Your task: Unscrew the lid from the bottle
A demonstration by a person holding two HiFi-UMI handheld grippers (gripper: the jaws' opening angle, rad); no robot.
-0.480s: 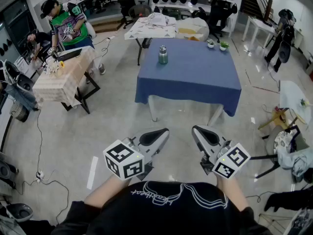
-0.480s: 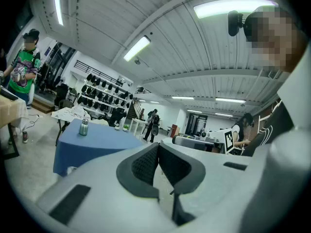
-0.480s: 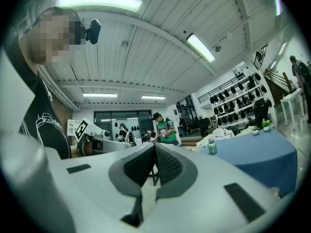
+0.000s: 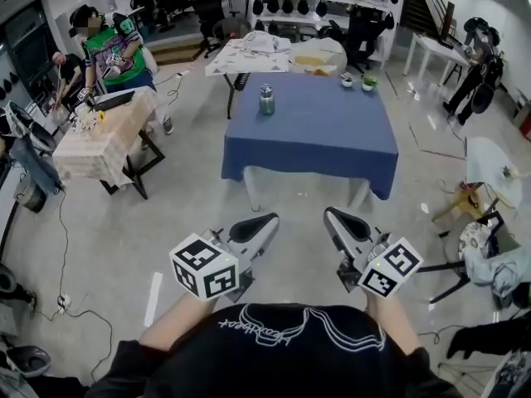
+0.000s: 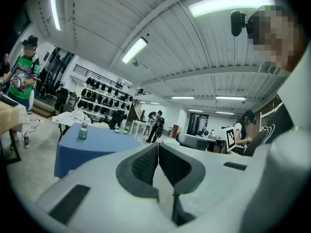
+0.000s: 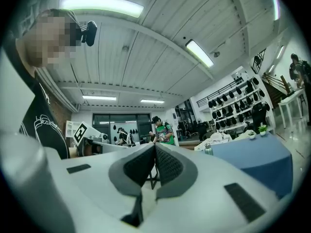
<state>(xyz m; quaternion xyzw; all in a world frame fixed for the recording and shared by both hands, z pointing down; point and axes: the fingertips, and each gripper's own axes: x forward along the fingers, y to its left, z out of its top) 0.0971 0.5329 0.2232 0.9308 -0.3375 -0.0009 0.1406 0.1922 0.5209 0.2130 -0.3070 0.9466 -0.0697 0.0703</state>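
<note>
Your left tongs and right tongs are held low in front of your chest, above the bare floor, with their tips aimed at the far worktop. Each pair is pressed fully together, with nothing between the ribbed dark pads.

The bottle stands upright well away from both tongs, near the far left corner of that worktop. It has a silvery lid on top of a green, metallic-looking body. A plain blue cloth drapes the worktop and hangs over every edge. Two small potted plants sit at its far right corner.

Open, pale, glossy floor lies between you and the near edge. On the left is a second worktop under a checked cloth, with a person in a green shirt beside it and cables trailing on the floor.

Each pair of tongs carries a cube of black-and-white square markers. White script crosses your black shirt, but it is too distorted to read.
</note>
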